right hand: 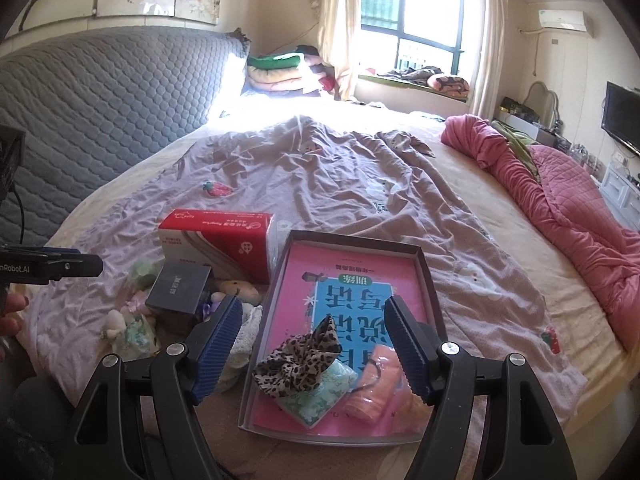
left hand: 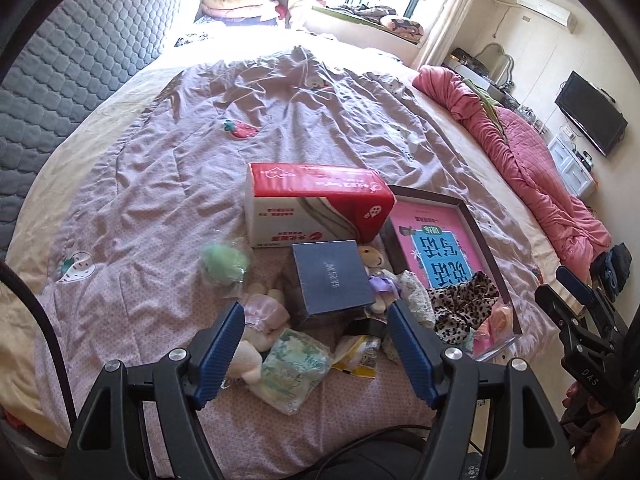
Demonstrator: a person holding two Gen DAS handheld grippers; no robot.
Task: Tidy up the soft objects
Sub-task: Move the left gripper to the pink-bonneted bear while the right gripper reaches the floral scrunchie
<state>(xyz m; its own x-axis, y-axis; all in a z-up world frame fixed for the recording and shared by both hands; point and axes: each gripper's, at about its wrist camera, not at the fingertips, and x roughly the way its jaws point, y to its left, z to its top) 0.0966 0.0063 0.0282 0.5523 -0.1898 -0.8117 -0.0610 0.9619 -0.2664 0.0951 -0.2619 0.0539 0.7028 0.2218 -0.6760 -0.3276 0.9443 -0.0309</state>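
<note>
Three soft things in one tray, more heaped beside it on the bed

In the tray point(right hand: 424, 276) lie one leopard scrunchie point(right hand: 304, 360), one green tissue pack point(right hand: 320, 396) and one orange pouch point(right hand: 376, 384); beside it sit two boxes, a red tissue box point(left hand: 316, 204) and a dark box point(left hand: 330, 278), among small plush toys point(left hand: 372, 258). Left gripper point(left hand: 316, 350) and right gripper point(right hand: 314, 344) both hang with jaws apart, empty
</note>
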